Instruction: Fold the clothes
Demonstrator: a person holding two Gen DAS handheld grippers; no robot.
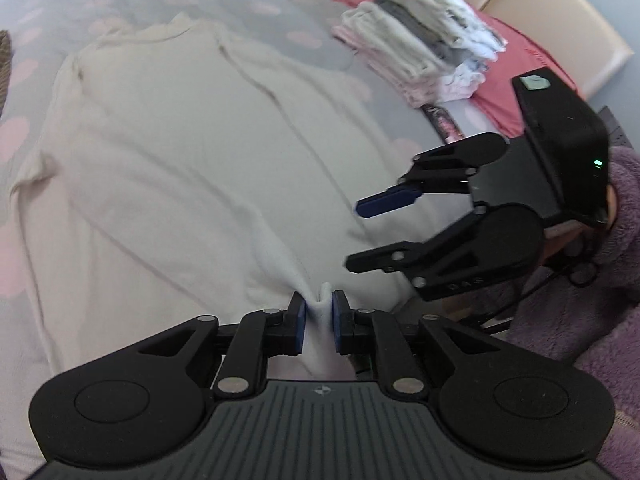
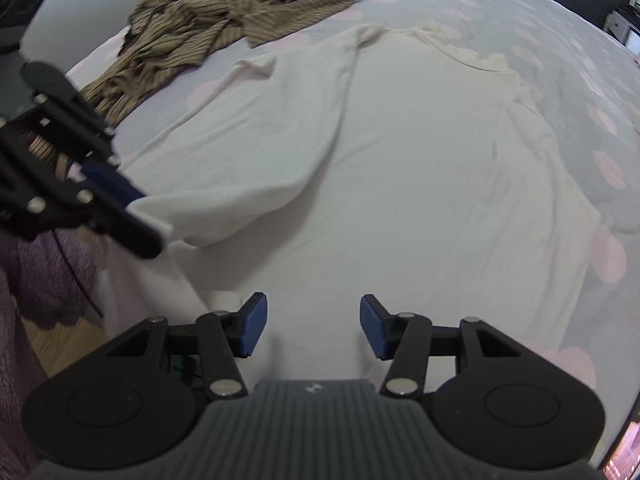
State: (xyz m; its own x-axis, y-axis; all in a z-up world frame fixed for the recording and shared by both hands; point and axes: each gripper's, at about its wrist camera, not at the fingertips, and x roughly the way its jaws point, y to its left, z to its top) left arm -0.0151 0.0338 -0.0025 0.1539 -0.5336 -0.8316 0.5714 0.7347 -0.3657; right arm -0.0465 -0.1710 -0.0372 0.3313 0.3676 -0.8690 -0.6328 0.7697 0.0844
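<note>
Clamped between the blue pads of the left gripper [image 1: 319,316] is a pinch of the cream top's [image 1: 180,152] near edge, so that this side can be lifted and carried across for a fold. Whether the pads press firmly or have slackened cannot quite be told from the left wrist view. The right gripper [image 2: 310,330] is held with its jaws well apart and nothing between them, poised just above the near hem, presumably to take a second hold. The top is spread flat on the dotted bedsheet [image 2: 520,28]. A striped brown garment [image 2: 224,28] is left crumpled beyond it, and a folded stack [image 1: 420,48] is kept aside.
</note>
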